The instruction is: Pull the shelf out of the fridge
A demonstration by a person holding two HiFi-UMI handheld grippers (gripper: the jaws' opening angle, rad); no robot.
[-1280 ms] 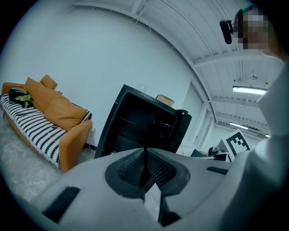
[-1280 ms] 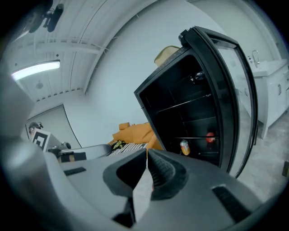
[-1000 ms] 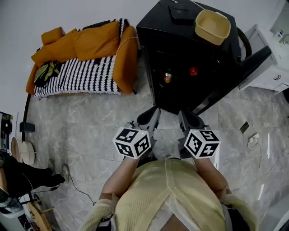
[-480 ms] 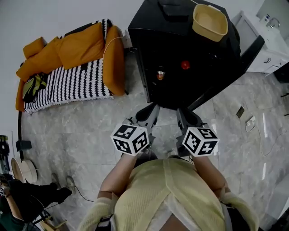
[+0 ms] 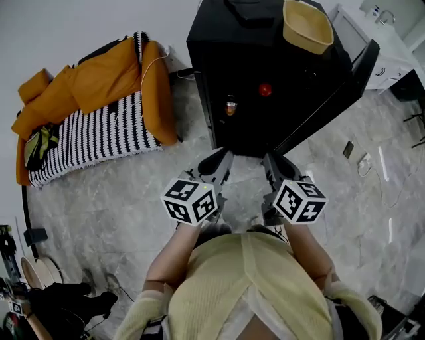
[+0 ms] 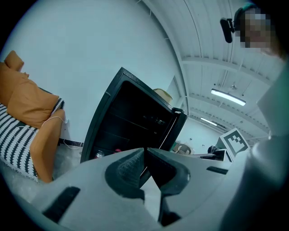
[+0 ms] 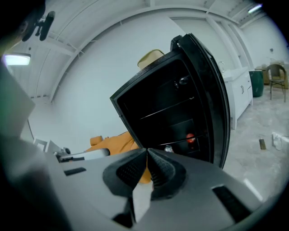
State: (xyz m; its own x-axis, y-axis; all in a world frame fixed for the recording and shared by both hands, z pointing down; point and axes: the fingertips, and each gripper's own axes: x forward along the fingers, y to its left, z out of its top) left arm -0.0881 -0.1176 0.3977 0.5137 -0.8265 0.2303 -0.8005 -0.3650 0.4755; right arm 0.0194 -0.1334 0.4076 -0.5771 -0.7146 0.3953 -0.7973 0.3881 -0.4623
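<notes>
A small black fridge [image 5: 265, 40] stands ahead of me on the floor, its door [image 5: 332, 99] swung open to the right. Thin wire shelves [image 7: 169, 108] cross its dark inside. On a low shelf sit a can [image 5: 230, 106] and a red round thing [image 5: 265, 89]. My left gripper [image 5: 222, 158] and right gripper [image 5: 271, 161] hover side by side just short of the fridge's front, both shut and empty. In the left gripper view the fridge [image 6: 131, 122] is some way off; in the right gripper view the red thing [image 7: 190, 138] and the can [image 7: 168, 148] show.
A tan plastic basin [image 5: 305, 25] rests on the fridge top beside a dark box [image 5: 249, 10]. An orange sofa with a striped blanket [image 5: 93, 126] stands to the left. White cabinets [image 5: 392, 46] are at the right. Cables and a phone [image 5: 347, 149] lie on the marble floor.
I have stepped closer to the fridge; it now sits higher and nearer in the head view. Both grippers stay shut and side by side.
</notes>
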